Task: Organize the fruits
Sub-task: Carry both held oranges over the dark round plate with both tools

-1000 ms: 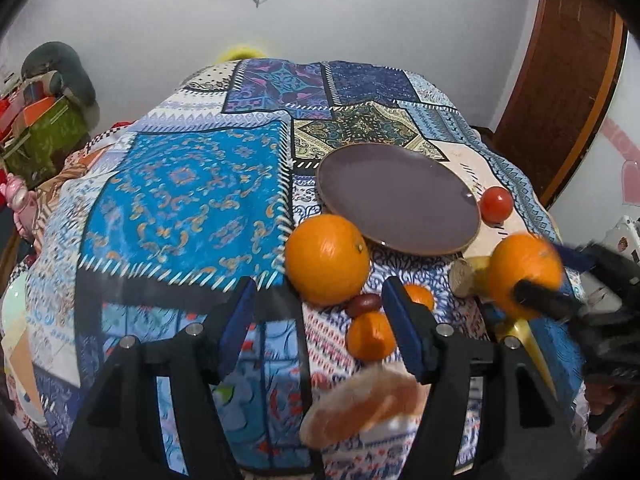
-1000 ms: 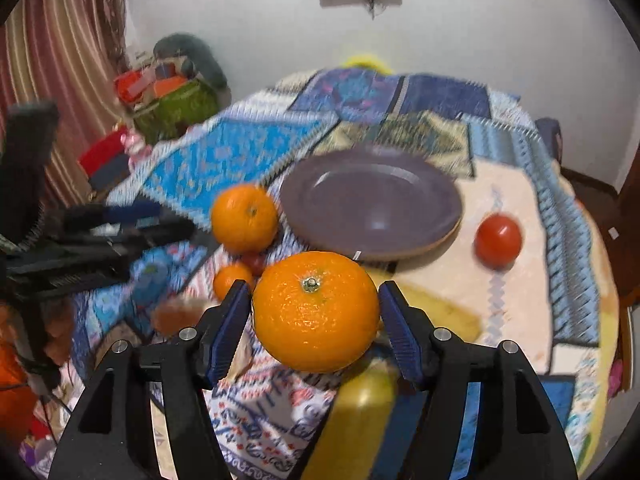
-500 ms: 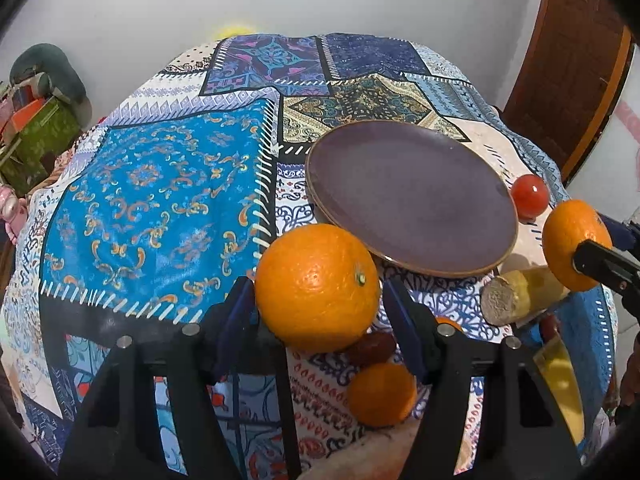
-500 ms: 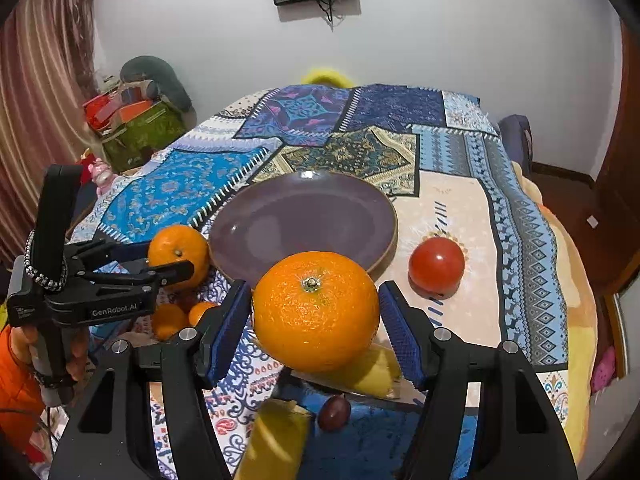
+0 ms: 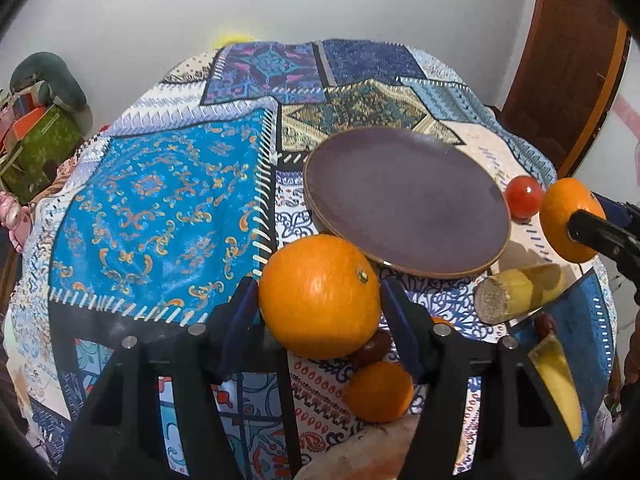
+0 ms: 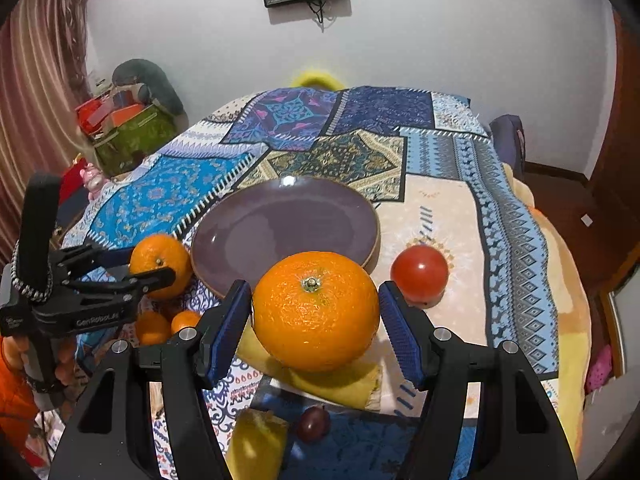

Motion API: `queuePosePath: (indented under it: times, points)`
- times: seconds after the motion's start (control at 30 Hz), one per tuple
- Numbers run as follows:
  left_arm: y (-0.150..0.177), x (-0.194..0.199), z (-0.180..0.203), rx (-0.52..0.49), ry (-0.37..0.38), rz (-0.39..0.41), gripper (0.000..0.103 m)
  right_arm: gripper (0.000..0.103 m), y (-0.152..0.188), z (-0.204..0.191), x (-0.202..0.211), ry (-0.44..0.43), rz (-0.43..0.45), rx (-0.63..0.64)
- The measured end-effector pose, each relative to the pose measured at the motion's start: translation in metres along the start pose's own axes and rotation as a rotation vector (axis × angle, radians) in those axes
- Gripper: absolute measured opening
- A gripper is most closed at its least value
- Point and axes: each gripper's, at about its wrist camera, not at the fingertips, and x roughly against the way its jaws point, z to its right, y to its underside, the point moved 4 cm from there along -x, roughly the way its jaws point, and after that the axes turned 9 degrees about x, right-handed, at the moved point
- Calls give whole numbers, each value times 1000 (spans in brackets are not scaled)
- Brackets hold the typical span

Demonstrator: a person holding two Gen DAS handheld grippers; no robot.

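both grippers clamped on an orange each, left gripper point(image 5: 320, 312) on orange point(image 5: 320, 296) having just closed in, right gripper point(image 6: 316, 324) on second orange point(image 6: 316, 310); plate point(image 6: 240, 240) empty just ahead of the fingers, next call: carry over, set down

Bright, sharp; fisheye warp, dark corners.

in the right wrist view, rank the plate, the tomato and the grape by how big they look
1. plate, by far the widest.
2. tomato.
3. grape, smallest even though it sits nearest the camera, so this order is safe.
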Motion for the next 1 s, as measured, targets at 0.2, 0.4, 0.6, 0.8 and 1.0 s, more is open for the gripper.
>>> queuePosePath:
  times: [0.2, 0.4, 0.6, 0.8, 1.0]
  points:
    - [-13, 22, 1, 12, 21, 48, 59, 63, -15, 5, 10, 23, 38, 10]
    - [-27, 45, 11, -15, 22, 116, 58, 63, -34, 9, 17, 43, 77, 29]
    - [-47, 56, 18, -20, 30, 166, 57, 63, -53, 10, 19, 65, 112, 62]
    - [-61, 51, 25, -21, 41, 175, 57, 63, -68, 11, 8, 70, 126, 79]
    - [-77, 34, 29, -17, 50, 162, 57, 63, -76, 10, -16, 66, 105, 97]
